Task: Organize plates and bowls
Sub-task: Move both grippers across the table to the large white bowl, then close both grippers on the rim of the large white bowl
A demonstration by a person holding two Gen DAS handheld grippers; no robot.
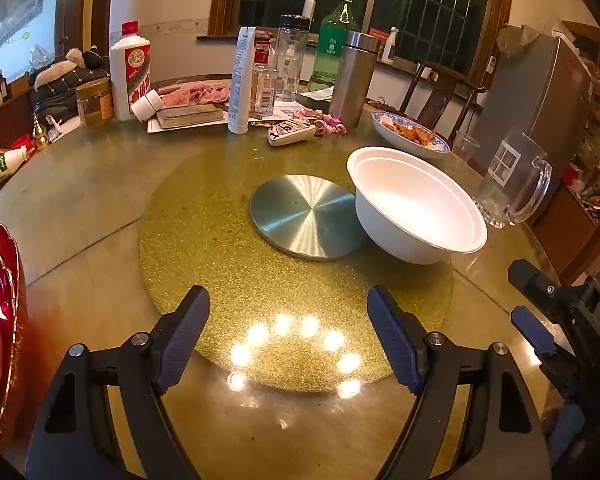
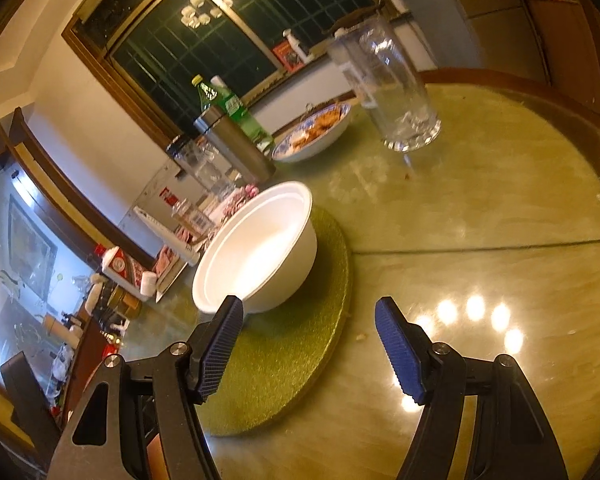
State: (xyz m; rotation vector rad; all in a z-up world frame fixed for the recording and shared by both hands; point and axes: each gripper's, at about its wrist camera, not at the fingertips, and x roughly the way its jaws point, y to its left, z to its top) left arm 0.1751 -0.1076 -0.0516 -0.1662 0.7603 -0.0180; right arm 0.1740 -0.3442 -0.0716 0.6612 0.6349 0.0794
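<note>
Both tongs stand wide apart and hold nothing. The left tongs (image 1: 288,336) hover over the gold mat (image 1: 228,280); the white bowl (image 1: 416,208) sits ahead to their right. The right tongs (image 2: 310,352) are just short of the bowl's near rim on the bench (image 2: 480,220).

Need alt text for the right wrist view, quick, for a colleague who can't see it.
The open right gripper hovers just short of an empty white bowl sitting on a glittery gold round mat on the table. Behind stand a glass mug, a blue-patterned dish of food and bottles.
</note>
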